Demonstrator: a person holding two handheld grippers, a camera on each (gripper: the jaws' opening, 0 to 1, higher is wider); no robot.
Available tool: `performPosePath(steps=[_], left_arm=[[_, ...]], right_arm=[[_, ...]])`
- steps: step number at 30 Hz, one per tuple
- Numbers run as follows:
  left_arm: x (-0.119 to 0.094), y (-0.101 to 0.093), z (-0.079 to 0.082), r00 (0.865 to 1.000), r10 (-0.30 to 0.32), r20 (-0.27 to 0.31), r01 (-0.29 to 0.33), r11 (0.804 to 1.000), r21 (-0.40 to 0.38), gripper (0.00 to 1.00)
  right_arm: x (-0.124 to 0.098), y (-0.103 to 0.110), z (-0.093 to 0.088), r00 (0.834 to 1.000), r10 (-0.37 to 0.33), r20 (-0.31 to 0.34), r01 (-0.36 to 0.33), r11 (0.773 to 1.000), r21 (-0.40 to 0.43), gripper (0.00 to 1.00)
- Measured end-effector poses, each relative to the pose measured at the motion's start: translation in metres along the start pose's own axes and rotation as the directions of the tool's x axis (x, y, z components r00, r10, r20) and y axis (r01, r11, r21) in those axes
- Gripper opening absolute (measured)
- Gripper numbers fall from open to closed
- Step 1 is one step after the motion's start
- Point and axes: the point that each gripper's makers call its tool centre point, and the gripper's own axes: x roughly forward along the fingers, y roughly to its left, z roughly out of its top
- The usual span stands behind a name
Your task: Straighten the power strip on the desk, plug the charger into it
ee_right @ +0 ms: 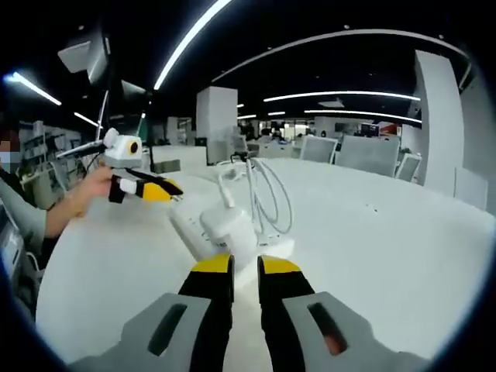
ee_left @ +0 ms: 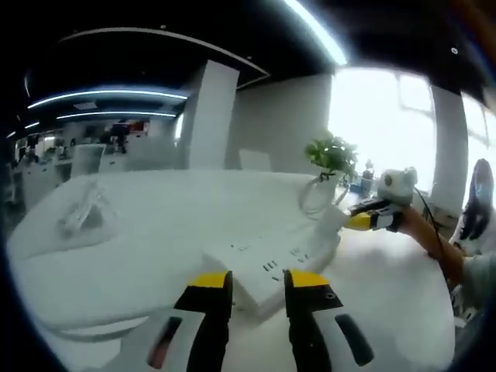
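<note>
The white power strip (ee_left: pixel 267 263) lies aslant on the white desk (ee_left: pixel 155 256), its near corner just past my left gripper (ee_left: pixel 258 278), whose jaws stand apart over it with nothing gripped. At the strip's far end my right gripper (ee_left: pixel 353 222), held by a hand, is shut on the white charger (ee_left: pixel 332 221). In the right gripper view the charger (ee_right: pixel 230 231) sits right at the tips of my right gripper (ee_right: pixel 246 266), over the power strip (ee_right: pixel 190 225). Its white cable (ee_right: pixel 267 194) loops behind. The left gripper (ee_right: pixel 172 188) hovers by the strip's other end.
A plant in a glass vase (ee_left: pixel 329 167) stands on the desk behind the strip. A crumpled clear bag (ee_left: pixel 85 213) lies at the far left. The person's sleeve (ee_left: pixel 480 271) is at the desk's right edge. Office chairs (ee_right: pixel 372 151) stand beyond the desk.
</note>
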Motion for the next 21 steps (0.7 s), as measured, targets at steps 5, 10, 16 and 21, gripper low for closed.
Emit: performPosePath(steps=[5,10,16,21], left_arm=[[-0.003,0.011,0.003,0.999,0.047,0.007,-0.047,0.999,0.017,0.28],[-0.016,0.007,0.001,0.996,0.082,0.029,-0.083,0.997,0.006,0.29],[-0.040,-0.008,-0.002,0.991,0.123,0.058,-0.124,0.992,0.015,0.29],[-0.061,-0.036,-0.008,0.989,0.126,0.082,-0.129,0.991,0.033,0.30]], right_arm=[[-0.014,0.006,0.004,0.999,-0.036,0.007,0.036,0.998,-0.051,0.14],[-0.027,0.024,0.004,0.998,-0.040,0.044,0.040,0.999,-0.002,0.16],[-0.040,0.046,0.002,0.996,-0.044,0.076,0.035,0.993,0.114,0.16],[-0.055,0.071,-0.002,0.997,-0.062,0.054,0.056,0.992,0.113,0.17]])
